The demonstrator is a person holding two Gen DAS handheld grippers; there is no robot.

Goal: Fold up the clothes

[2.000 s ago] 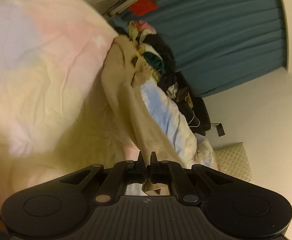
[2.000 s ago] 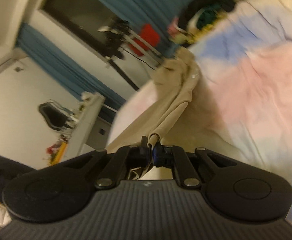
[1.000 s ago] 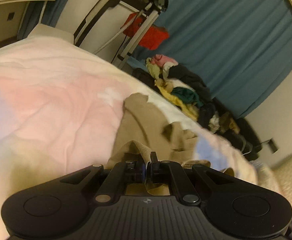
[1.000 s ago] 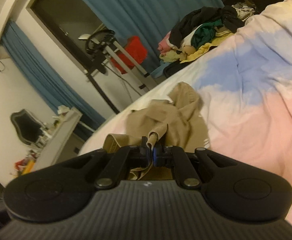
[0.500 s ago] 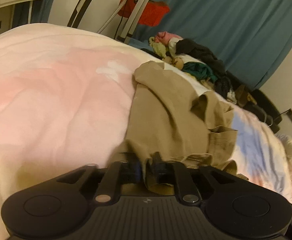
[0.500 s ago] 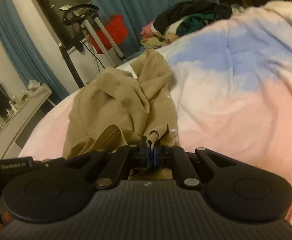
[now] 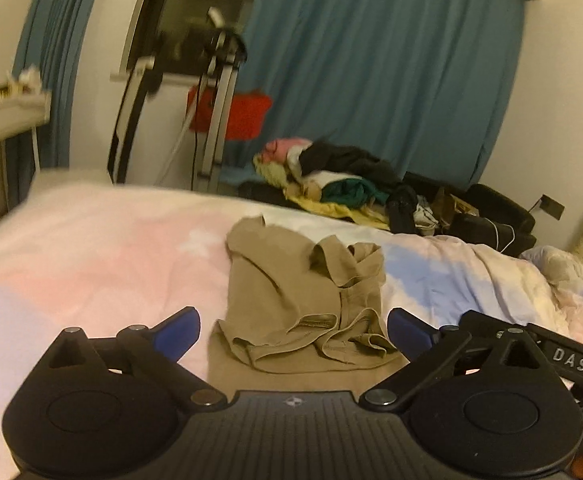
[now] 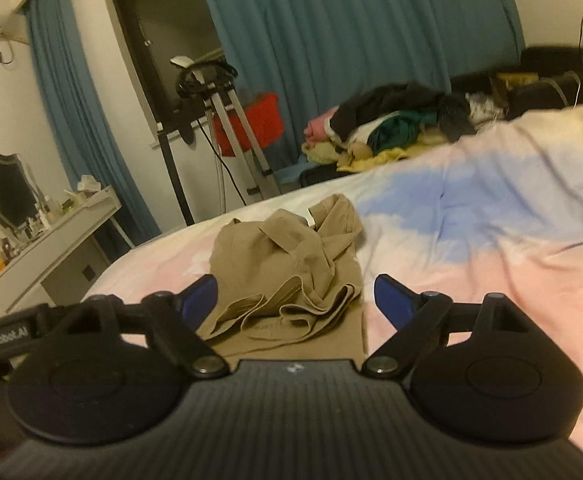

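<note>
In the left wrist view, the left gripper (image 7: 293, 334) is seen at the bottom of the frame with its blue-tipped fingers (image 7: 177, 332) spread wide apart and nothing held between them. Just beyond the gap, in the lower centre of the frame, a tan garment (image 7: 299, 300) is seen lying rumpled on the bed cover (image 7: 91, 264), its near edge flat and its far part bunched into folds. In the right wrist view, the right gripper (image 8: 295, 300) is likewise shown at the bottom of the frame with its fingers parted and empty, and the same tan garment (image 8: 287, 280) is framed between them in the centre, resting on the pink, white and blue cover (image 8: 471, 232). Part of the other gripper's black body is seen at the lower right edge of the left view and the lower left edge of the right view. Farther off, a pile of mixed clothes (image 7: 331, 184) is seen right of centre in the left view, beyond the bed. Behind it, blue curtains (image 7: 371, 60) fill the upper centre, and a red cloth (image 7: 239, 116) hangs on a metal stand (image 7: 217, 120) at upper left of centre. A white table (image 8: 71, 220) is seen at the left edge of the right view.
</note>
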